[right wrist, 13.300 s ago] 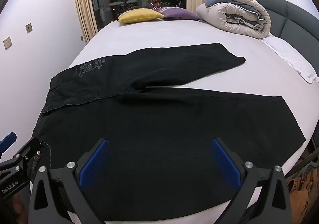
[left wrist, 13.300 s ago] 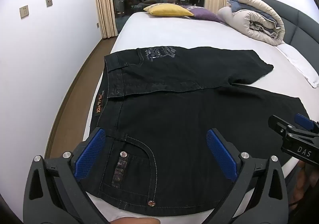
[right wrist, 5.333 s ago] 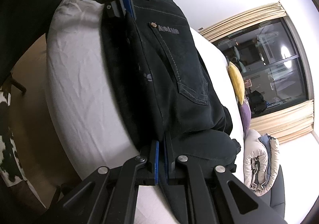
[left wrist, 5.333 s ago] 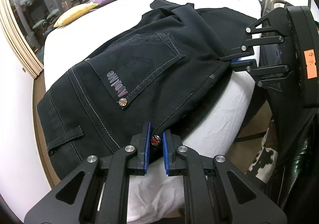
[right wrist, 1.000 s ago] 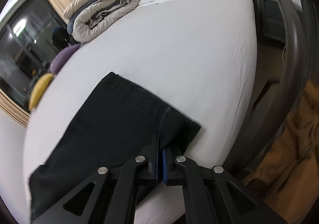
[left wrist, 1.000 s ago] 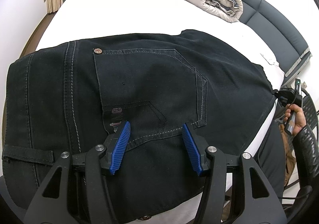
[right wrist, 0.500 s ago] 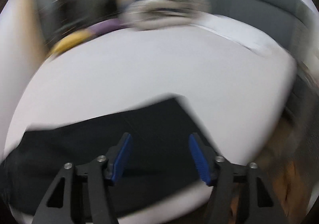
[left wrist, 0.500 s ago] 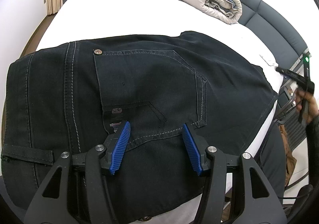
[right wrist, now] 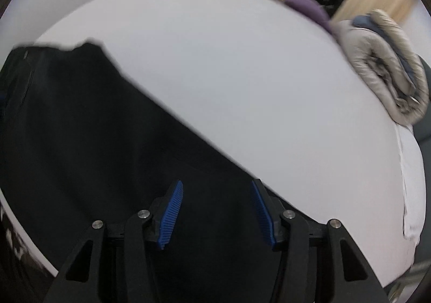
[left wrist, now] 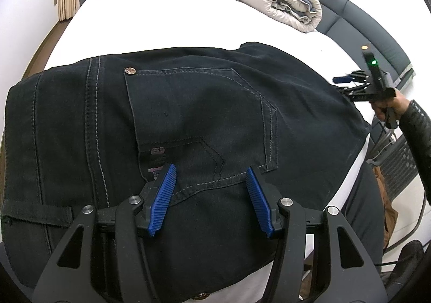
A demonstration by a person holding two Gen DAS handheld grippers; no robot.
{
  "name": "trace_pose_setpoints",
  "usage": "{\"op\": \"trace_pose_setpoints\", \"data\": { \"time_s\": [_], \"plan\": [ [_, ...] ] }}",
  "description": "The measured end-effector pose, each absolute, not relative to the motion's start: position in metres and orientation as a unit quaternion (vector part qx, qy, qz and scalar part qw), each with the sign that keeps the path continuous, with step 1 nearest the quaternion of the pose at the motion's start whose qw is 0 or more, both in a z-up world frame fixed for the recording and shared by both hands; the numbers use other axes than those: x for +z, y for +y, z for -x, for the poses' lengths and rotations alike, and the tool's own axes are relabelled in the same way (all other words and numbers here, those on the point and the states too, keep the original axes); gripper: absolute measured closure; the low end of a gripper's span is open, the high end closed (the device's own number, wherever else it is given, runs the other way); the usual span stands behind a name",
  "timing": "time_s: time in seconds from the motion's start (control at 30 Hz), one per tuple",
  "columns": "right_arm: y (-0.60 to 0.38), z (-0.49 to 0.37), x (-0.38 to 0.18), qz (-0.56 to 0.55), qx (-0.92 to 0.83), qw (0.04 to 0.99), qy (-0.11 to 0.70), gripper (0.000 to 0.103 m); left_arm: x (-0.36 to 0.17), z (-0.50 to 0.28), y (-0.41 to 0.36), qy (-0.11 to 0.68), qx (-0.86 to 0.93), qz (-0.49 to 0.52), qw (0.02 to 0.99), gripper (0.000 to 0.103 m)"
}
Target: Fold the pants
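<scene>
White bed [left wrist: 150,17] carries the load: the black pants [left wrist: 188,103] lie flat along its near edge, legs stacked, back pocket [left wrist: 199,119] up, presumably so the next fold goes lengthwise. Rolled duvet [left wrist: 285,3] sits clear at 1 o'clock. My left gripper [left wrist: 210,200] hovers over the pocket, fingers apart, empty. My right gripper [right wrist: 218,215] hangs over the leg end, fingers likewise apart.

no lettering can be read in either view. the left wrist view shows a small grey and pink printed patch [left wrist: 158,160] on the black pants [left wrist: 188,103], just below the back pocket's edge, but its characters are too small and warped to make out; the right wrist view is blurred
</scene>
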State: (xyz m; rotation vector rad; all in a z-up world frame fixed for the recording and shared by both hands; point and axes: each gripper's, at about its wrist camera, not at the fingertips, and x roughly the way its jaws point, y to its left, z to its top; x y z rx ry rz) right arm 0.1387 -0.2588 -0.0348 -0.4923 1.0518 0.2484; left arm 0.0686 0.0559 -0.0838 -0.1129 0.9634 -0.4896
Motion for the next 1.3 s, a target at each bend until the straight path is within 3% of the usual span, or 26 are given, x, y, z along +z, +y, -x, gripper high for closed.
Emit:
{"op": "trace_pose_setpoints", "data": {
  "time_s": [0.23,0.3,0.4,0.57,0.93,1.13,1.2,1.3],
  "plan": [
    [-0.257,-0.166,-0.057,0.228,0.126,0.813,0.521,0.048,-0.084,-0.069,0.055,0.457,-0.233,0.053,0.857,0.050],
    [-0.258,-0.170,-0.057,0.217,0.134,0.811,0.527,0.058,-0.084,-0.070,0.055,0.457,-0.233,0.054,0.857,0.050],
    [-0.254,-0.173,-0.058,0.212,0.152,0.808,0.528,0.090,-0.084,-0.069,0.054,0.455,-0.233,0.053,0.858,0.050],
    [-0.241,-0.170,-0.060,0.230,0.133,0.816,0.514,0.100,-0.084,-0.068,0.054,0.454,-0.234,0.052,0.858,0.050],
    [-0.270,-0.163,-0.054,0.150,-0.014,0.873,0.463,0.103,-0.083,-0.067,0.053,0.451,-0.228,0.056,0.861,0.050],
    [-0.307,-0.164,-0.051,0.054,-0.124,0.887,0.441,0.103,-0.082,-0.065,0.053,0.450,-0.228,0.055,0.862,0.050],
    [-0.315,-0.151,-0.038,0.013,-0.121,0.897,0.426,0.100,-0.082,-0.065,0.053,0.449,-0.227,0.055,0.862,0.050],
    [-0.288,-0.141,-0.024,0.045,-0.060,0.902,0.426,0.099,-0.083,-0.065,0.052,0.449,-0.225,0.056,0.863,0.050]
  ]
}}
